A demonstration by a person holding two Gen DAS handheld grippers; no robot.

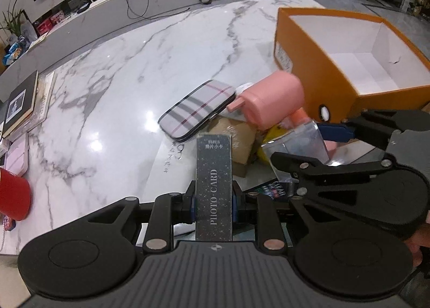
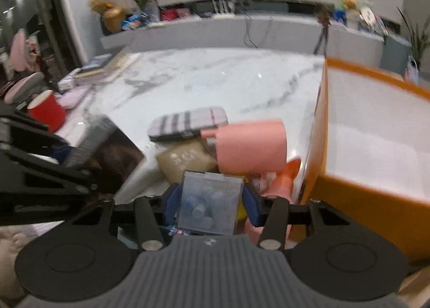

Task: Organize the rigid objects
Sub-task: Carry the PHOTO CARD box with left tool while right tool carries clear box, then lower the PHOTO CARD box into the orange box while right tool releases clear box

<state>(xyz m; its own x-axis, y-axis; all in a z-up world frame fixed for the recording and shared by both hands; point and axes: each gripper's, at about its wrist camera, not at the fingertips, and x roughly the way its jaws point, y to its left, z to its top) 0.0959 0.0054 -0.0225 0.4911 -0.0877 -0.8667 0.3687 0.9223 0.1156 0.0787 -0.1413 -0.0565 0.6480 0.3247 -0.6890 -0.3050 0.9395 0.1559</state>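
**Both claws loaded, orange box waiting on the right**

My left claw is pinching a dark card box printed "PHOTO CARD", gripped by its narrow sides so it stands on end between the pads. I judge that grip keeps the long face clear and lets me lower it edge-first into a container. My right claw is pressed onto a clear plastic case with small bluish pieces inside; what they are I cannot tell through the blur. It too is held by its sides, lid facing me.

Just beyond both claws sits the heap I am working through: a pink cup lying on its side, a striped flat case resting partly on a tan packet, something yellow underneath, and an orange-capped item beside the cup. They overlap one another, so I would lift from the top rather than drag.

To the right, touching the heap's edge, stands the open orange box. Its white interior looks bare, so I take it as the destination, with nothing sorted in yet.

Far left on the marble table are a red cup and stacked books, well apart from the pile.
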